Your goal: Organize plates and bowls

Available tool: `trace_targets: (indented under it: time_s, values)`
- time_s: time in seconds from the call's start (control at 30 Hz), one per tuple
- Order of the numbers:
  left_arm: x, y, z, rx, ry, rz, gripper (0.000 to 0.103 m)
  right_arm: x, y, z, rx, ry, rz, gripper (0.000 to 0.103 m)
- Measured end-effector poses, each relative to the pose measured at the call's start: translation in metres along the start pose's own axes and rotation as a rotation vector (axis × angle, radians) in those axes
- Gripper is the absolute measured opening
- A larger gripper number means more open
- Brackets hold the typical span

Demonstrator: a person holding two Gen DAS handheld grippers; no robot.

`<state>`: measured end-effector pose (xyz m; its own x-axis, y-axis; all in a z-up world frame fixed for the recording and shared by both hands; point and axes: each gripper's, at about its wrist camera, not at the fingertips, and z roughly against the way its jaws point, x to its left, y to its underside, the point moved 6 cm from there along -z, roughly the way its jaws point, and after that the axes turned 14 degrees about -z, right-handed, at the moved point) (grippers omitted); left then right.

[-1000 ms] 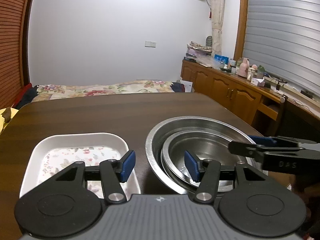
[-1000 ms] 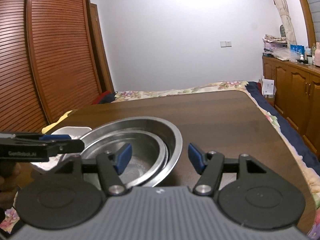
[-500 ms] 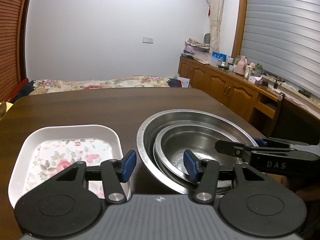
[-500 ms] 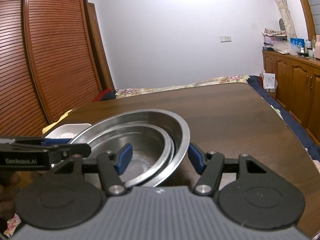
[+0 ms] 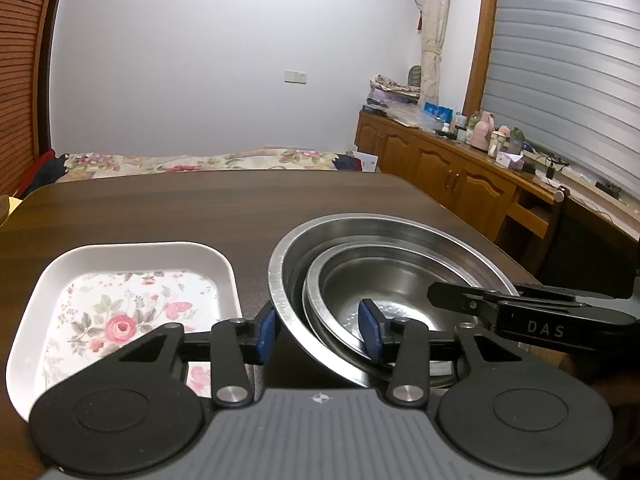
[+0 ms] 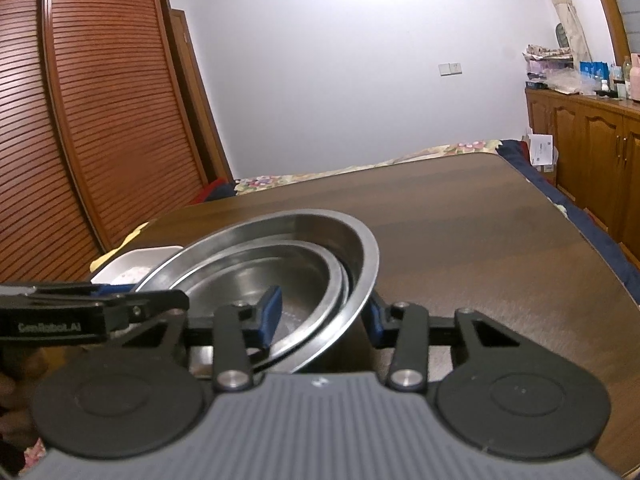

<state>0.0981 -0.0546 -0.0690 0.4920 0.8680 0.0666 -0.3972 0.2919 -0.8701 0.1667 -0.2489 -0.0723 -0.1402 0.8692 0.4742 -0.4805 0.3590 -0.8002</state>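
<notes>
Two steel bowls sit nested on a dark wooden table [image 5: 200, 208], the smaller bowl [image 5: 384, 300] inside the large bowl [image 5: 360, 228], both upright. A white tray [image 5: 132, 252] with a flower pattern lies on the table just to the left of the large bowl, apart from it.

Left tool [image 5: 316, 330]: seen from its own camera, its two blue pads stand on either side of the near-left wall of the nested bowls, one pad outside the large bowl, the other inside the smaller bowl. Its jaws have just been closing with the bowl walls between them; whether the pads already press on the metal cannot be told.

Right tool [image 6: 322, 316]: it straddles the near-right wall of the same bowls in the same manner, one pad inside and one outside. Its jaws have likewise just been closing, and firm contact cannot be told. Each tool shows at the edge of the other's view, over the bowls.
</notes>
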Motion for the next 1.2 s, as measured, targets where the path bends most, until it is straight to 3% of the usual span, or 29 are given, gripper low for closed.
trace_targets:
  time_s: [0.3,1.2]
  values:
    - [0.003,-0.003,0.006,-0.011,0.004,-0.008,0.043,-0.001,-0.002,0.002,-0.001,0.001,-0.014,0.032]
    - [0.050,-0.019,0.062,-0.090,-0.062,0.017,0.043,0.049,-0.015,0.008,-0.035,-0.104,0.047,0.032]
